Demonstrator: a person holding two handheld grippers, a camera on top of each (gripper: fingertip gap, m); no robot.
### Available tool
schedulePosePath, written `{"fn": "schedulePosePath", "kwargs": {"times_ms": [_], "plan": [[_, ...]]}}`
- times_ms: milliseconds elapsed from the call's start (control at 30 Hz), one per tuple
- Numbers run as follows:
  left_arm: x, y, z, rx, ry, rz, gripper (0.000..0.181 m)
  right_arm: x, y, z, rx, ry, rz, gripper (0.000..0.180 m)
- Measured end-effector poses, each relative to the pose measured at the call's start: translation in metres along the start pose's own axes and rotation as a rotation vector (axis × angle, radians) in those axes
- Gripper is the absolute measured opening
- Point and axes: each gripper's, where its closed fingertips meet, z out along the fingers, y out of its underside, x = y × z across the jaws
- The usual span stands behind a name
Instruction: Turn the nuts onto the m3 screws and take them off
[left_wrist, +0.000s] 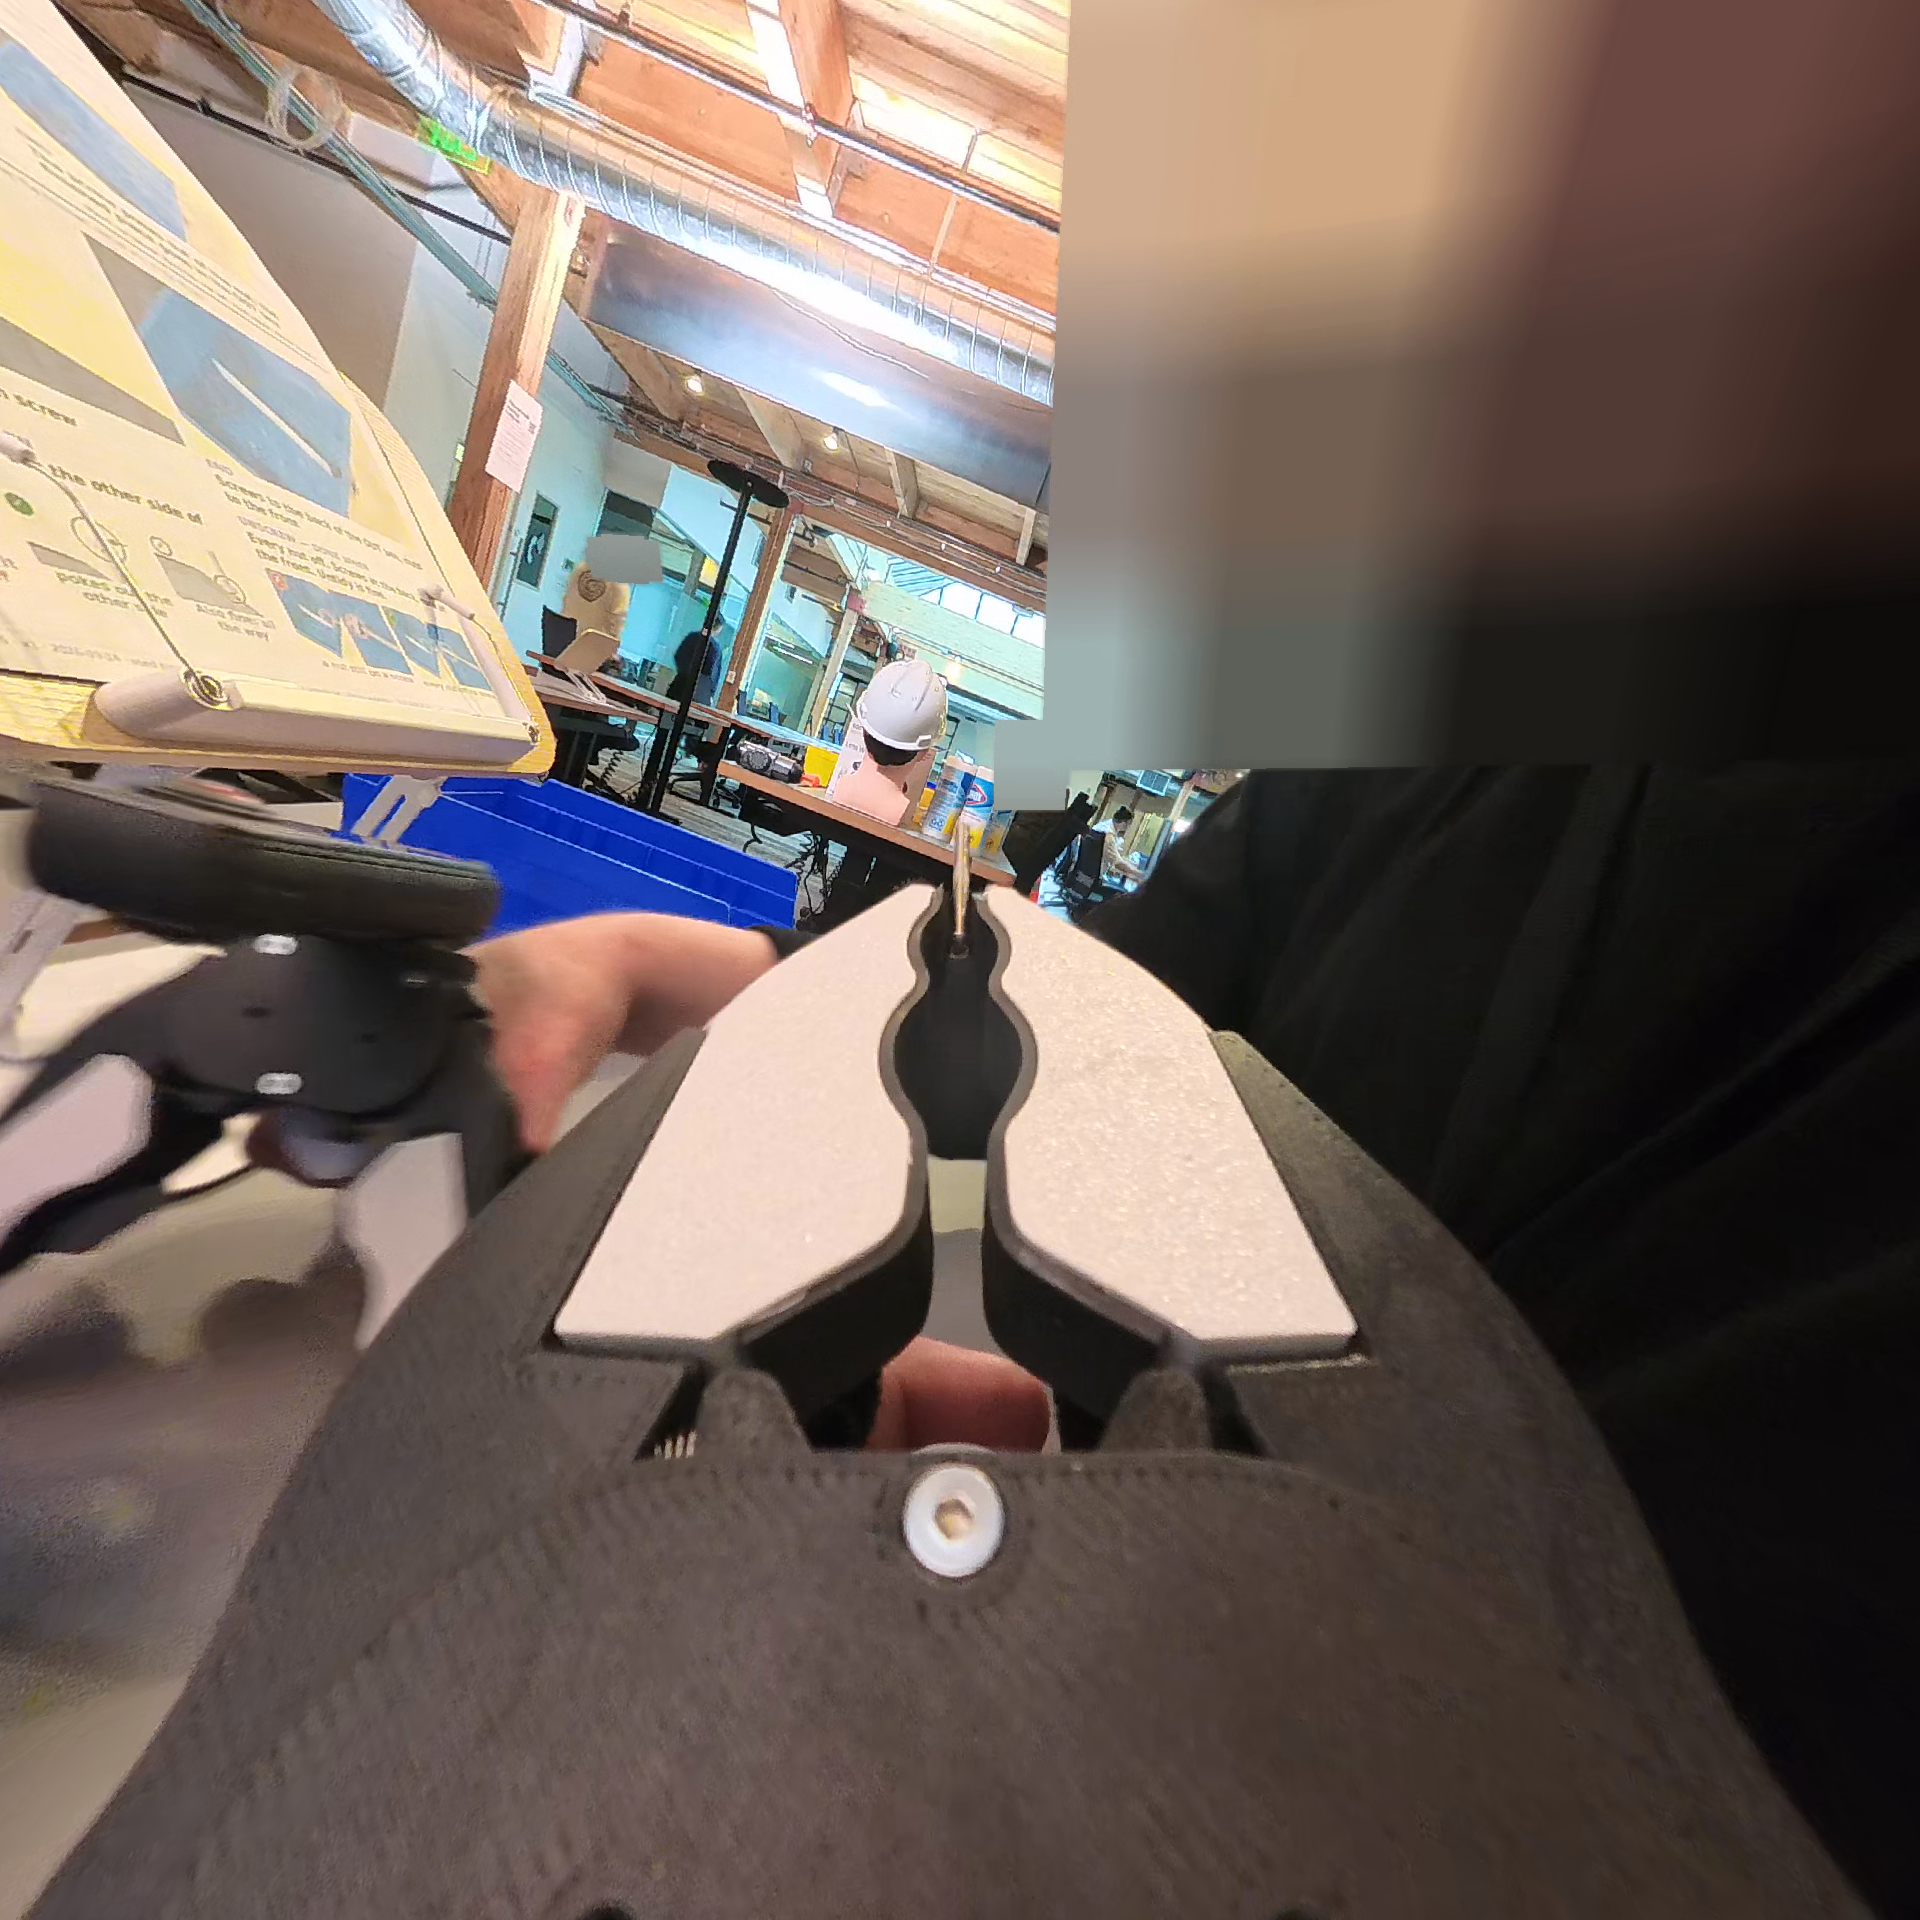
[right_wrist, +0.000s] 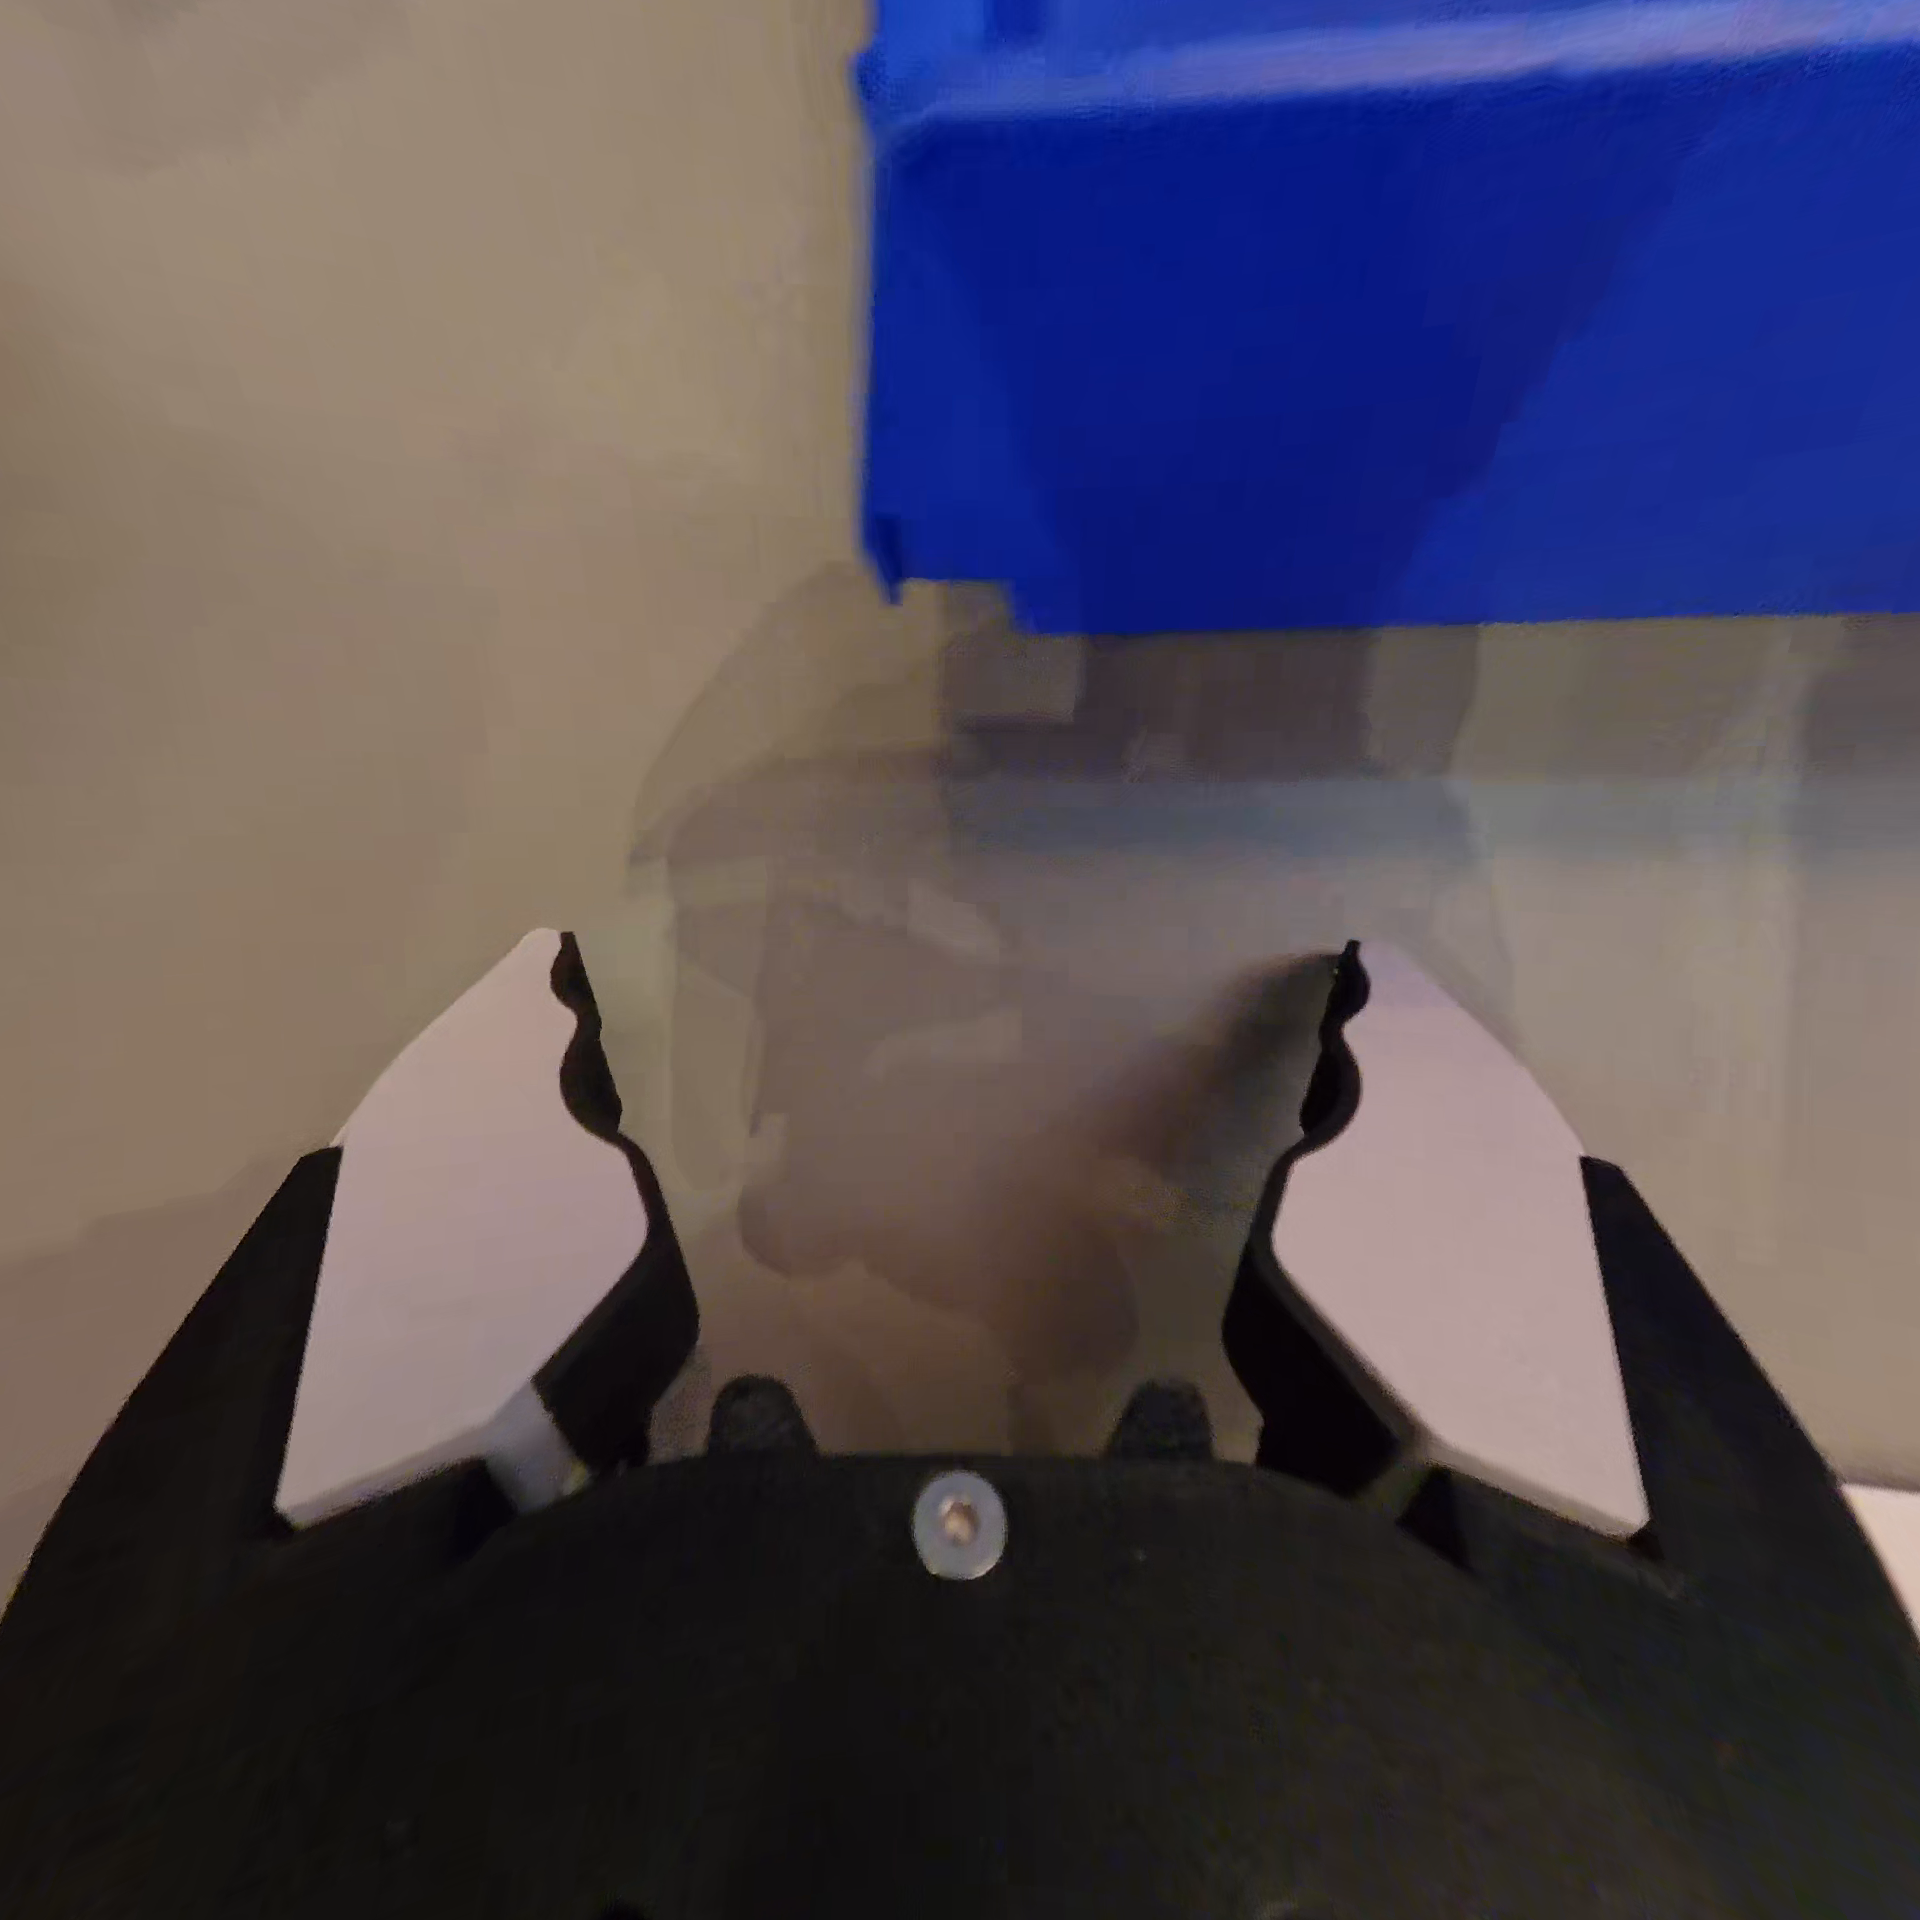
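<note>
My left gripper (left_wrist: 958, 914) is shut on a thin silver screw (left_wrist: 962, 873), which stands up out of the fingertips; the gripper is tilted upward toward the room. No nut shows on the screw or elsewhere. The other gripper (left_wrist: 260, 997) shows blurred at the left of the left wrist view, held in a person's hand (left_wrist: 613, 1008). In the right wrist view my right gripper (right_wrist: 956, 961) is open and empty, pointing down at the pale table (right_wrist: 364, 520) in front of a blue bin (right_wrist: 1403, 343). This view is blurred.
A yellow instruction sheet on a wooden stand (left_wrist: 208, 436) leans at the left. The blue bin (left_wrist: 582, 842) sits behind the hand. A person in dark clothing (left_wrist: 1558, 1039) fills the right. Desks and a white hard hat (left_wrist: 906, 703) stand far behind.
</note>
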Motion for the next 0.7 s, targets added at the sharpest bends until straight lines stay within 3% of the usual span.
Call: {"fn": "schedulePosePath", "kwargs": {"times_ms": [367,567,700], "plan": [[-0.003,0.007,0.004,-0.035,-0.018,0.008,0.003,-0.099,0.024,-0.011,0.033,-0.101,-0.051,0.115],[-0.004,0.009,0.005,-0.047,-0.026,0.012,0.003,-0.087,0.014,-0.022,0.157,-0.037,-0.035,0.088],[-0.007,0.009,0.004,-0.047,-0.032,0.009,0.003,-0.065,0.011,-0.024,0.181,0.041,-0.028,0.060]]}}
